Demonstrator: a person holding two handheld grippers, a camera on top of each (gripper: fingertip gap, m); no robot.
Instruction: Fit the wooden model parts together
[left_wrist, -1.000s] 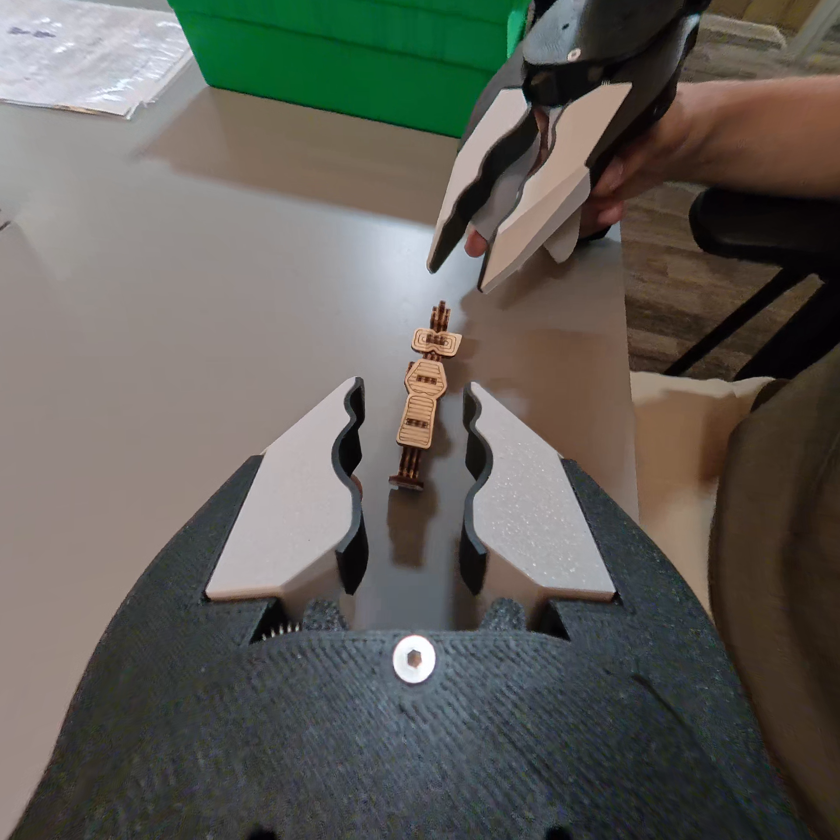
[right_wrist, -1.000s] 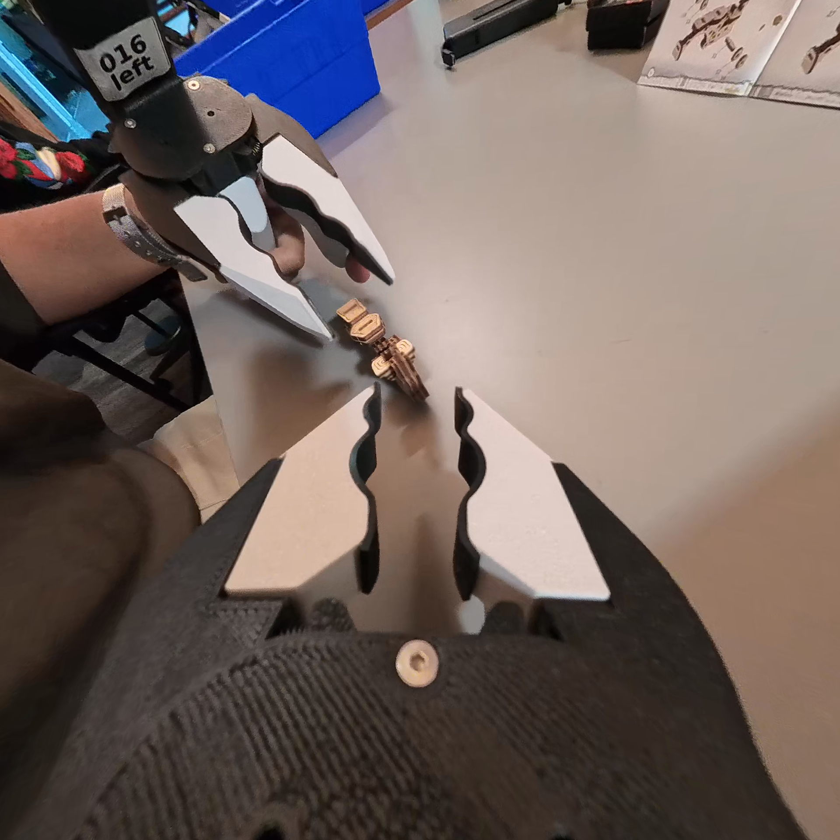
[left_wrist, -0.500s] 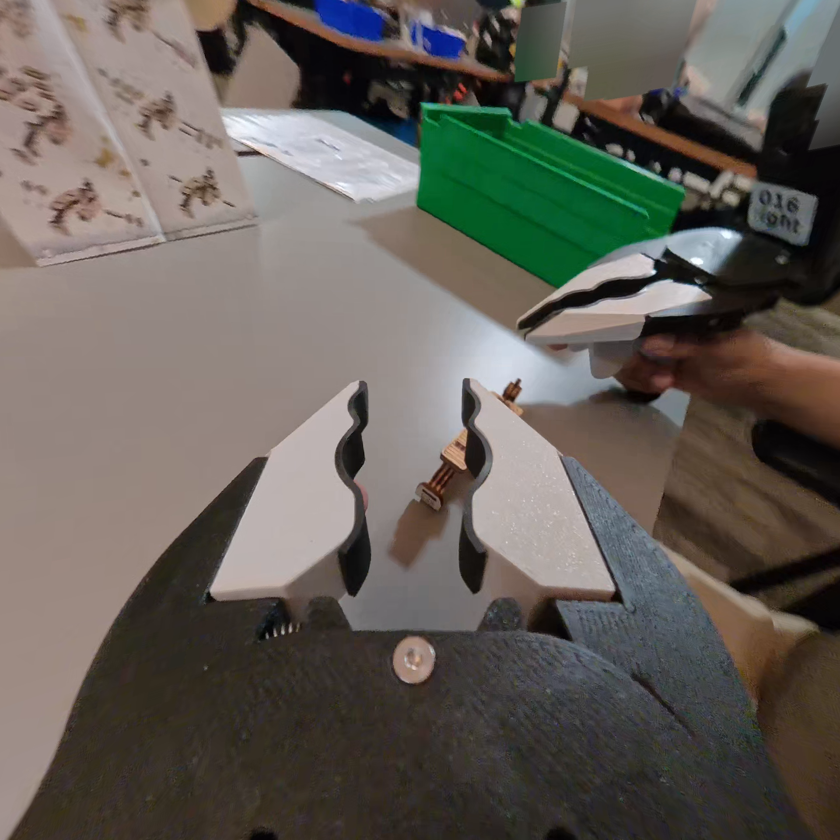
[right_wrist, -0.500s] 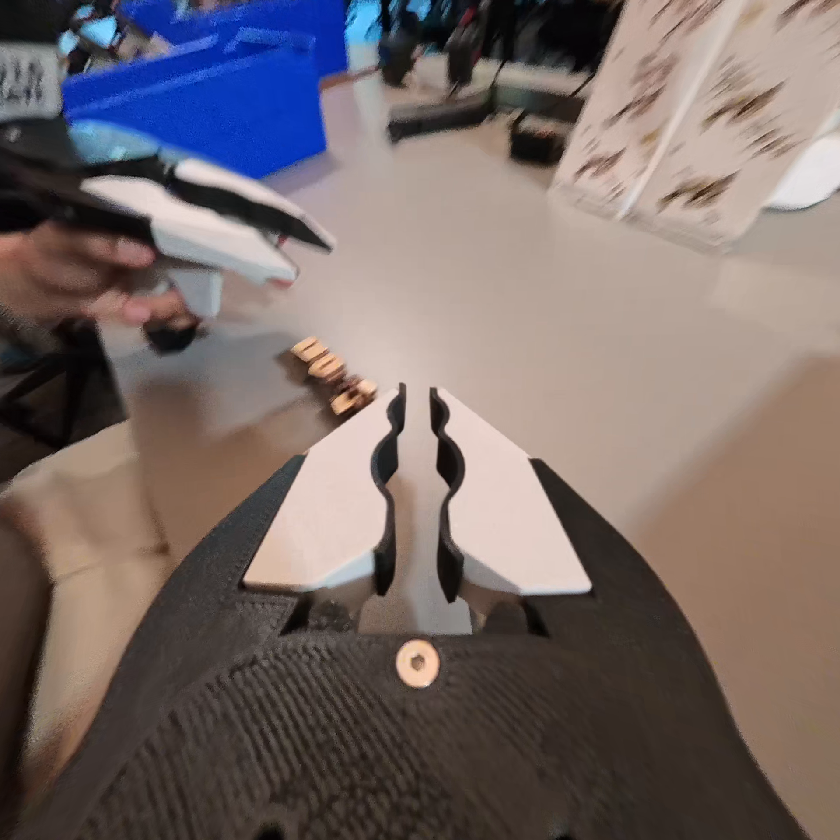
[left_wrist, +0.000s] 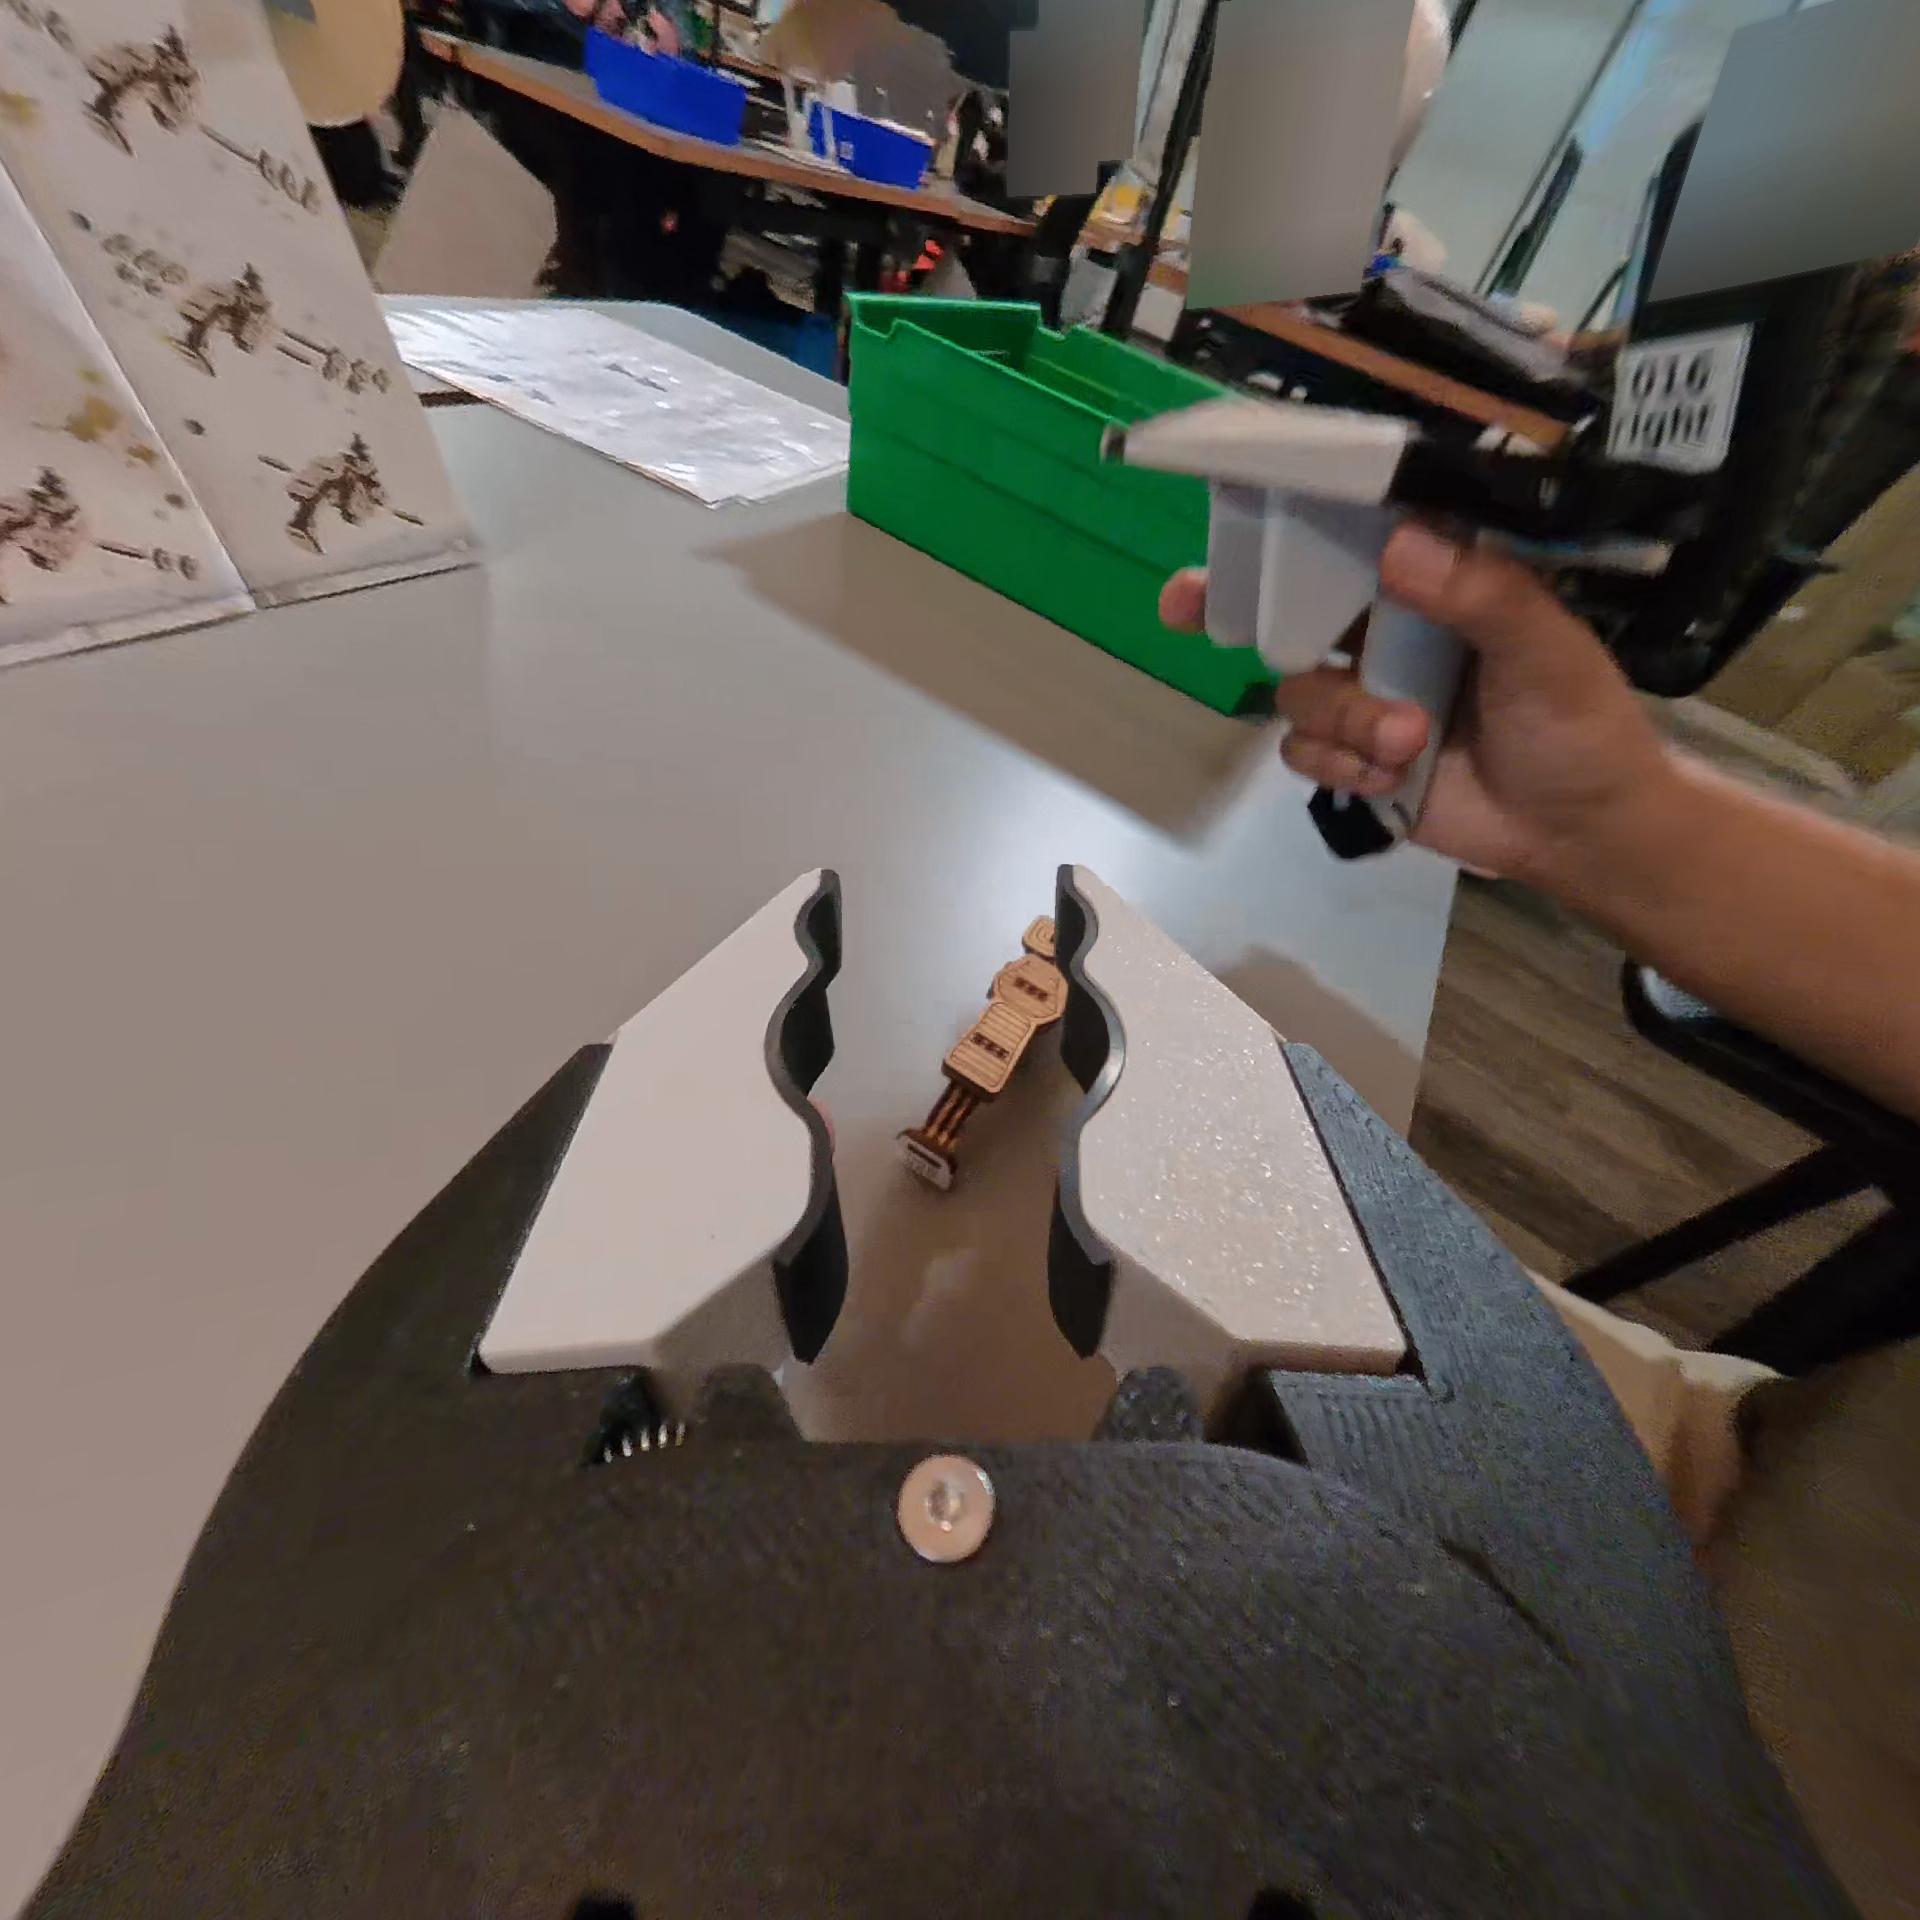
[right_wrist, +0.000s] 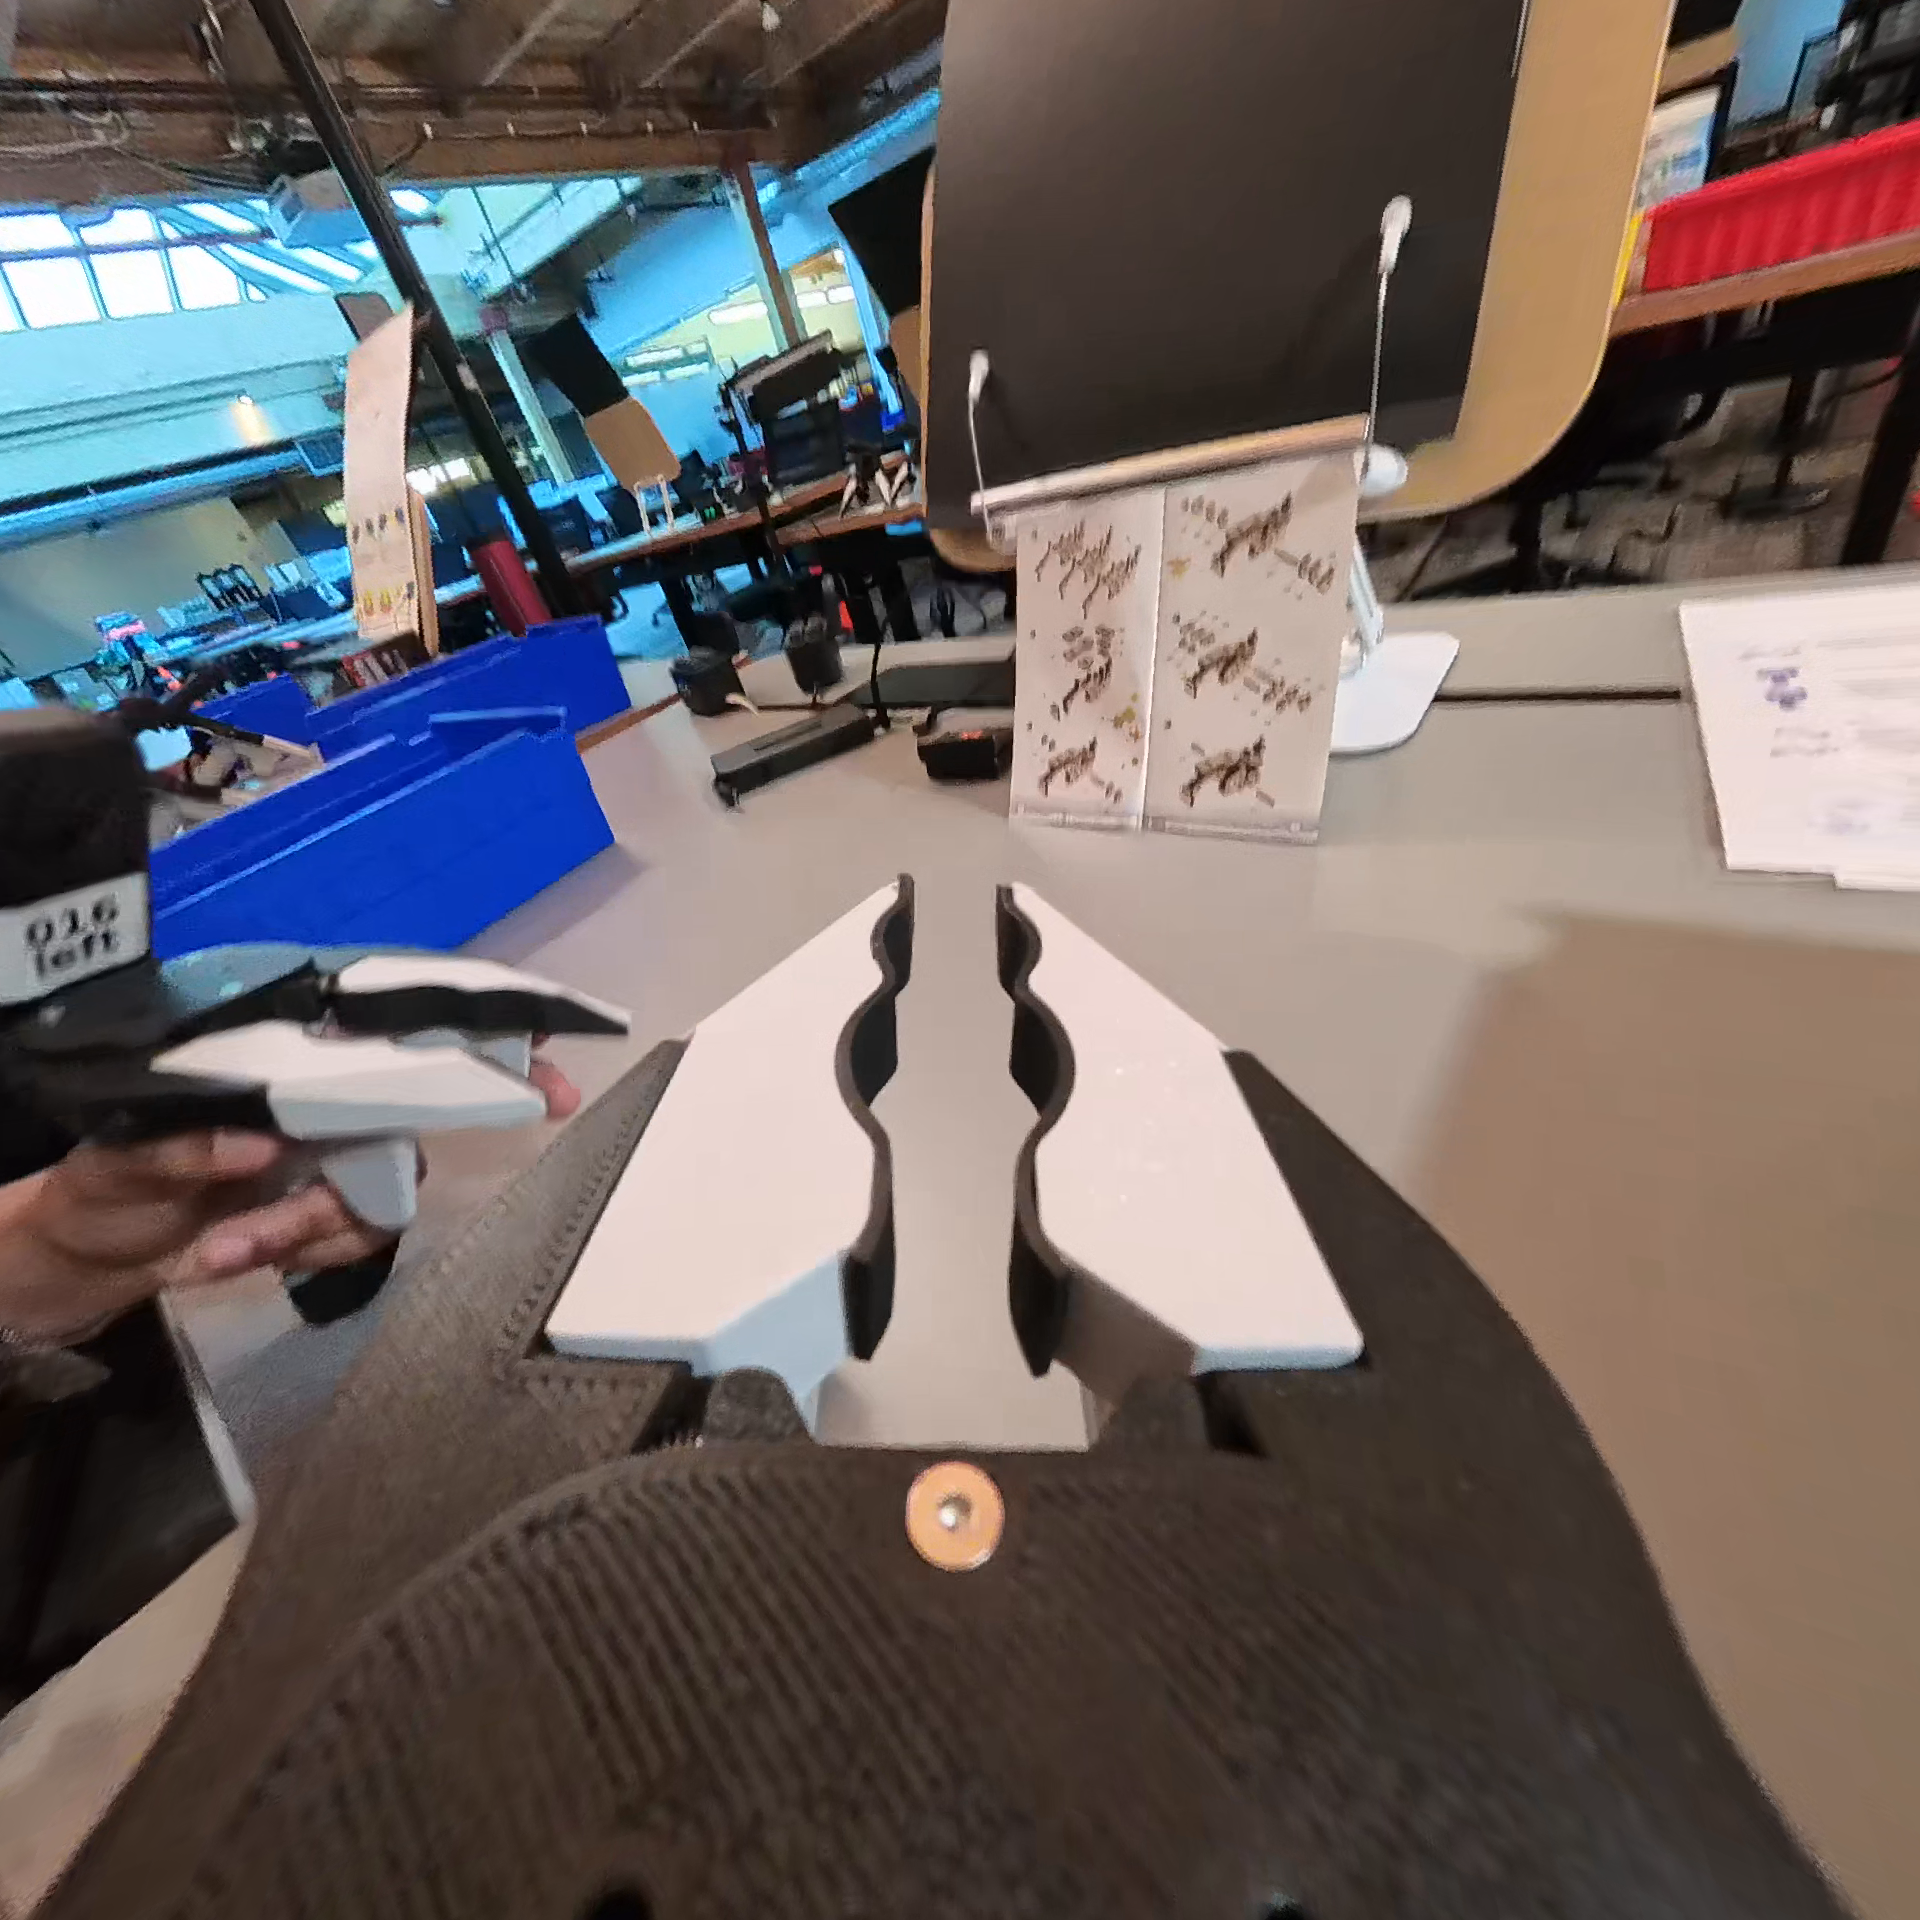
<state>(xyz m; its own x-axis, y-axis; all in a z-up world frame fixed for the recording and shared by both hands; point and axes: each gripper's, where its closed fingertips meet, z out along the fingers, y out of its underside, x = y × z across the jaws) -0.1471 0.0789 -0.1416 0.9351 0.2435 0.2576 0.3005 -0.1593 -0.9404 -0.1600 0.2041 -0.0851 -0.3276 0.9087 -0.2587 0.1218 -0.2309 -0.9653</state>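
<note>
The wooden model (left_wrist: 1000, 1034), a slim light-brown assembly with a dark comb end, lies flat on the grey table (left_wrist: 416, 883) near its right edge. My left gripper (left_wrist: 948, 894) is open and empty above it; the model shows between the fingers, and the right finger hides its far end. My right gripper (right_wrist: 953, 888) is empty, its jaws only narrowly apart, held level above the table. It shows side-on in the left wrist view (left_wrist: 1122, 442), raised beyond the model. The left gripper (right_wrist: 582, 1060) shows at the left of the right wrist view. The model is not in the right wrist view.
A green bin (left_wrist: 1018, 468) stands behind the model. An instruction sheet on a stand (right_wrist: 1174, 665) is at the back, blue bins (right_wrist: 395, 821) at the far left, papers (right_wrist: 1808, 748) at the right. The table edge (left_wrist: 1439, 987) runs close to the model's right. Tip to tip, the grippers are about 15 centimetres apart.
Both grippers have lifted off the model and tilted up to level. The right gripper has narrowed its jaws and swung away. The model stays on the table.
</note>
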